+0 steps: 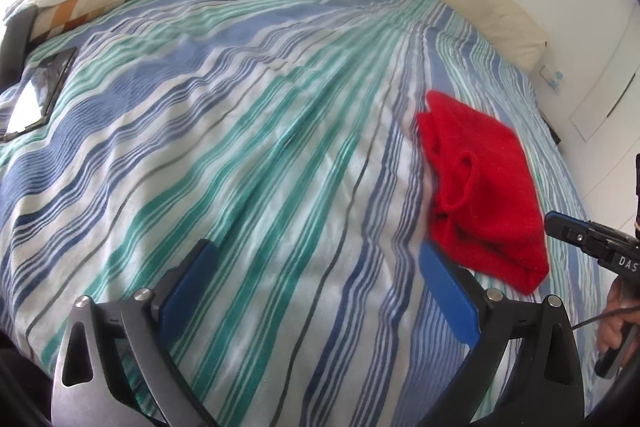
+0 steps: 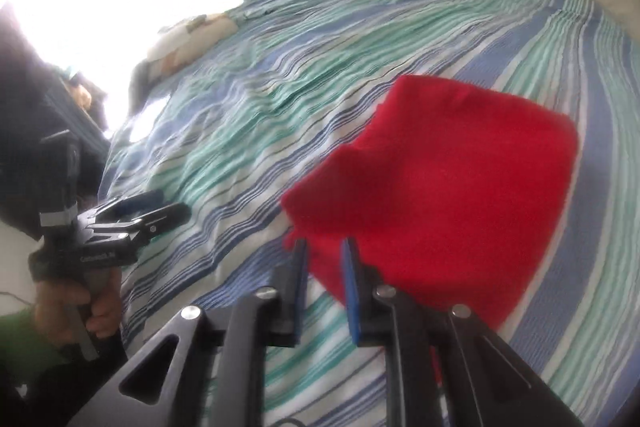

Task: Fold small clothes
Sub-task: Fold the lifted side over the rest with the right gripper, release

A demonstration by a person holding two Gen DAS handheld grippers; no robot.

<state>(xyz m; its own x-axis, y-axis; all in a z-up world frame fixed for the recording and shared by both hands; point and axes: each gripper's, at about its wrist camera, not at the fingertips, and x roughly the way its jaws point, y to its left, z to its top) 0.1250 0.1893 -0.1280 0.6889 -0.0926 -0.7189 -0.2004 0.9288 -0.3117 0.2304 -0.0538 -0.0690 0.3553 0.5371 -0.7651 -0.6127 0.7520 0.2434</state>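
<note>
red garment [image 2: 440,187] — one (folded) — on striped bedspread [image 1: 240,147]

1. The red cloth [image 2: 448,187] is blurred in the right wrist view, and its folds cannot be made out there.
2. The right gripper [image 1: 560,227] is cut off by the edge of the left wrist view.
3. The bed cover [image 2: 280,115] under the cloth is hidden.

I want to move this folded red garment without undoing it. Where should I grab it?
Grip the red garment at its near corner, coming low from the front with the right hand-held gripper. The stacked layers end there, so one pinch likely catches all.
</note>
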